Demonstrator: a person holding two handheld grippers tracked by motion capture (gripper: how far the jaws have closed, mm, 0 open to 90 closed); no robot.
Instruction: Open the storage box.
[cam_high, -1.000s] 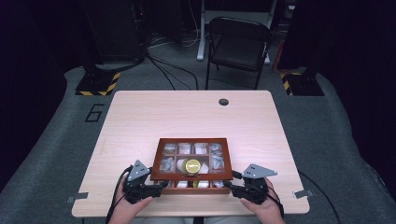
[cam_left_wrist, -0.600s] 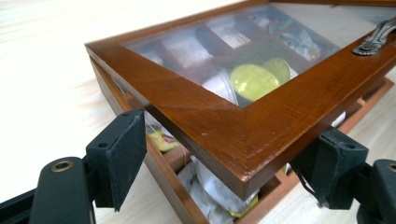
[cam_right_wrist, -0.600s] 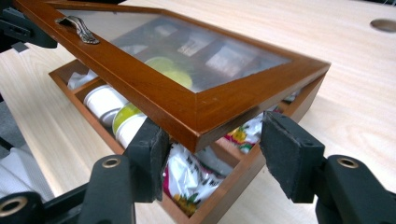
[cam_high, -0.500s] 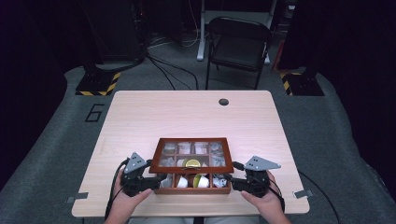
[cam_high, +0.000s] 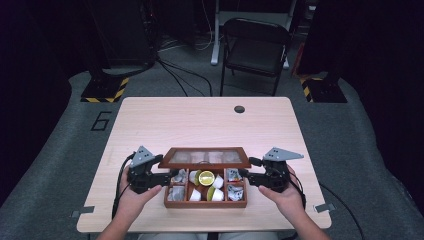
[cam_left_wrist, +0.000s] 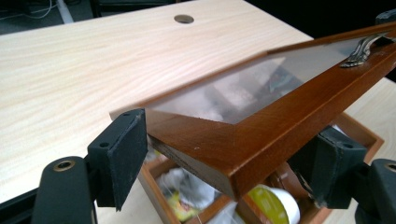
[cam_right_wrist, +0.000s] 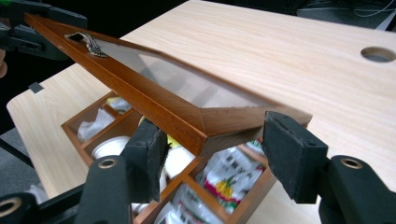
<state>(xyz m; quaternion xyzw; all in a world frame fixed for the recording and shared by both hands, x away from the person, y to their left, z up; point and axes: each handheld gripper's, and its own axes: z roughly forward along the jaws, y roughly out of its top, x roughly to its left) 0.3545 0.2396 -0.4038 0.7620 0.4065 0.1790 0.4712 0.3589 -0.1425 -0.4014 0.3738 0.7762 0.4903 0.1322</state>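
Observation:
A brown wooden box (cam_high: 205, 204) with several compartments stands near the table's front edge. Its glass-paned lid (cam_high: 205, 158) is tilted up, front edge raised, hinged at the back. My left gripper (cam_high: 172, 175) is shut on the lid's front left corner (cam_left_wrist: 219, 154). My right gripper (cam_high: 245, 174) is shut on the front right corner (cam_right_wrist: 219, 126). Under the lid lie white packets (cam_right_wrist: 219, 179) and a yellow-topped cup (cam_high: 206, 177). A metal handle (cam_left_wrist: 359, 49) sits on the lid's front rail.
The light wood table (cam_high: 200, 125) stretches bare behind the box, with a round cable hole (cam_high: 239, 109) at the back. A black folding chair (cam_high: 255, 45) stands beyond the far edge. Cables trail from both grippers off the front edge.
The lid lay flat on the box a second ago. Both grippers closed in on its front corners and lifted the front edge, exposing the front compartments.

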